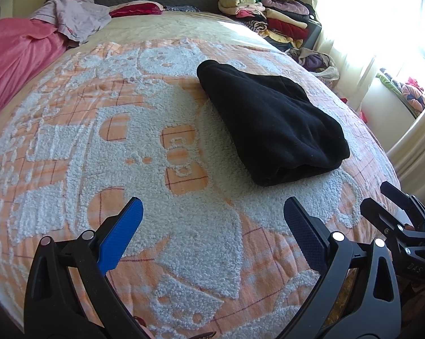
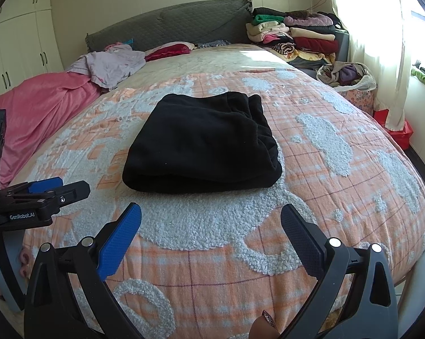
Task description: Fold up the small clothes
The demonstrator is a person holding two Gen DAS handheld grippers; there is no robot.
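A black fleece garment lies folded into a compact bundle on the orange-and-white bedspread. In the right wrist view it sits straight ahead. My left gripper is open and empty, held above the bedspread near the bed's front, with the garment ahead and to its right. My right gripper is open and empty, just short of the garment's near edge. The right gripper also shows at the right edge of the left wrist view. The left gripper shows at the left edge of the right wrist view.
A pink blanket and a lilac garment lie at the bed's far left. Stacked folded clothes sit by the grey headboard. A bag of clothes and a red box stand right of the bed under the window.
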